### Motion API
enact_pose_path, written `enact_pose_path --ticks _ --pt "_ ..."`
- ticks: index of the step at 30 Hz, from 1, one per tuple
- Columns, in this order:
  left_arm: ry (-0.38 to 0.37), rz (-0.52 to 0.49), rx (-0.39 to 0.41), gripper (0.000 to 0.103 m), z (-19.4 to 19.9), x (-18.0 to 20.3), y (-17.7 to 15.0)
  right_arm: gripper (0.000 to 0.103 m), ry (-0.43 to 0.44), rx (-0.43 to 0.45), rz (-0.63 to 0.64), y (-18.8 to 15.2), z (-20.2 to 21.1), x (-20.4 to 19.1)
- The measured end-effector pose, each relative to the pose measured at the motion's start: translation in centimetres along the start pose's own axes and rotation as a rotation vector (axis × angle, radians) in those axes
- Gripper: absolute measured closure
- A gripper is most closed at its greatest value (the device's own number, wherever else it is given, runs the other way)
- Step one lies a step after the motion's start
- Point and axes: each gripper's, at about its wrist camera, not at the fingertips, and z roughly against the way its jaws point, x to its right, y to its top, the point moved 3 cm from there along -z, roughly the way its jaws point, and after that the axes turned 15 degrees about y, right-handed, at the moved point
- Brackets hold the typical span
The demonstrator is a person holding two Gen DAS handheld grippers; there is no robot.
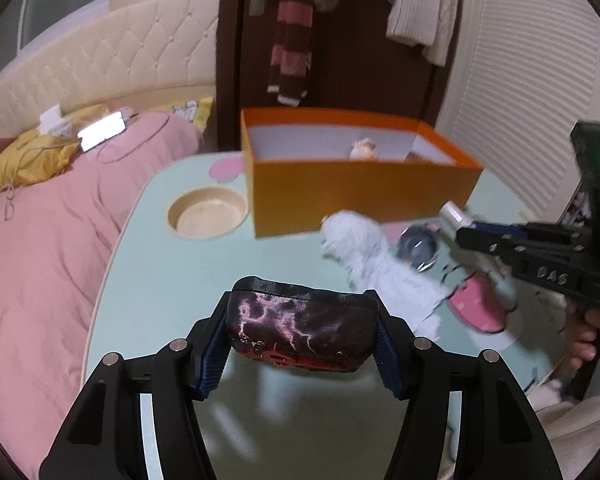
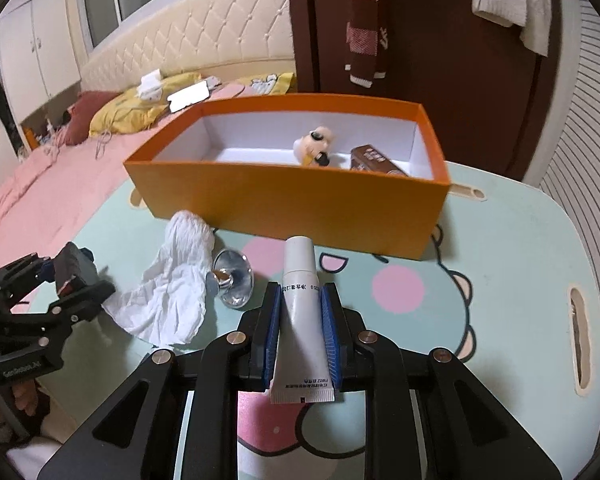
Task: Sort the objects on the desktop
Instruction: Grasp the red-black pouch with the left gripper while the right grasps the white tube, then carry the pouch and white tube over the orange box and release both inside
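My left gripper (image 1: 302, 334) is shut on a dark pouch with pink marbling (image 1: 302, 326), held above the table; it also shows in the right wrist view (image 2: 70, 270). My right gripper (image 2: 300, 312) is shut on a white tube (image 2: 300, 304), held in front of the orange box (image 2: 300, 200); the tube also shows in the left wrist view (image 1: 454, 216). The box (image 1: 360, 196) holds a small figurine (image 2: 316, 146) and a brown packet (image 2: 374, 160). A crumpled white cloth (image 2: 172, 288) and a shiny metal dish (image 2: 232, 280) lie on the table.
The mint table (image 2: 500, 248) has a cartoon print, a round cup recess (image 1: 208, 212) and a handle slot (image 2: 582, 340). A pink bed (image 1: 40, 260) lies to the left. A dark door with hanging clothes (image 2: 440, 60) stands behind the box.
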Motion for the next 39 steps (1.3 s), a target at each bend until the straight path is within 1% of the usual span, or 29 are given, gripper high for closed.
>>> enact_pose_path --ticks 7,12,16,20,23,29,33,39 --pt "-0.032 0.009 0.042 0.042 0.9 0.3 1.8 0.082 0.03 0.032 -0.018 1.0 1.1 0.3" --pt "-0.049 0.004 0.09 0.042 1.3 0.6 4.3 0.082 0.052 0.055 -0.03 1.7 1.8 0.4" --pt "-0.064 -0.008 0.12 0.042 1.0 1.2 6.5 0.081 0.067 0.077 -0.018 3.1 2.0 0.3" --pt "-0.076 -0.024 0.138 0.042 0.3 2.0 8.0 0.081 0.082 0.095 -0.011 4.6 1.9 0.3" --pt "-0.083 -0.029 0.148 0.042 -0.2 2.4 9.0 0.081 0.111 0.114 -0.008 5.9 1.8 0.2" --pt "-0.082 -0.042 0.156 0.042 -1.9 3.2 11.1 0.081 0.113 0.119 0.005 8.1 0.5 0.7" --pt "-0.086 -0.045 0.142 0.042 -3.5 3.6 12.1 0.081 0.1 0.116 0.011 9.5 -0.7 1.2" --pt "-0.09 -0.049 0.116 0.042 -5.7 4.1 12.8 0.081 0.085 0.091 -0.002 10.4 -2.4 2.4"
